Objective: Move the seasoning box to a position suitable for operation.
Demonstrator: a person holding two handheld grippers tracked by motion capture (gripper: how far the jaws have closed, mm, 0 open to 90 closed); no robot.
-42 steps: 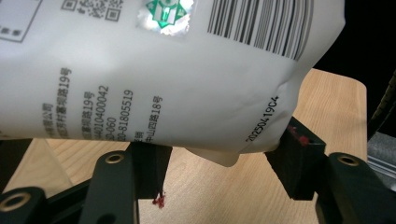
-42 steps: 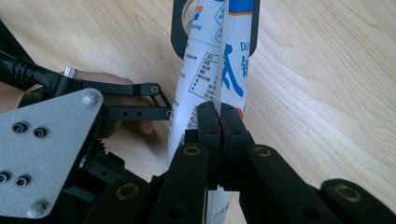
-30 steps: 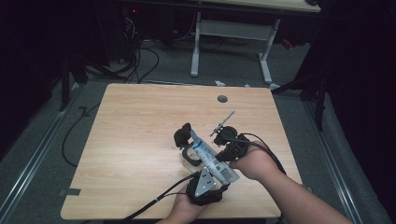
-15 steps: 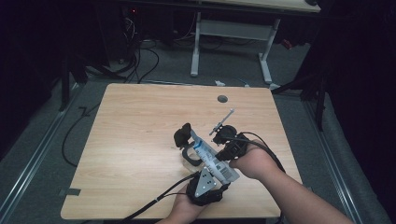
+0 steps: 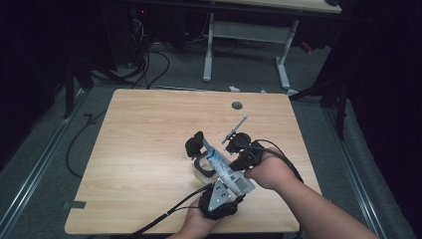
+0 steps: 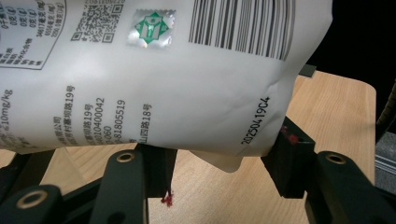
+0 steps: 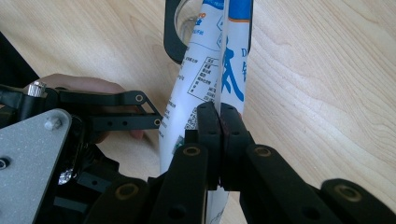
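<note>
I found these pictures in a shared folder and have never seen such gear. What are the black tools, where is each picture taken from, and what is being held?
A person sits at a wooden table with a hand-held two-jaw gripper in each hand. The high view looks down from above; the other two come from cameras riding on each gripper. The right gripper is clamped shut on the edge of a white printed pouch. The left gripper has just been closing, its jaws on either side of the pouch's bottom; whether they press it is unclear. A black ring-shaped object lies underneath.
</note>
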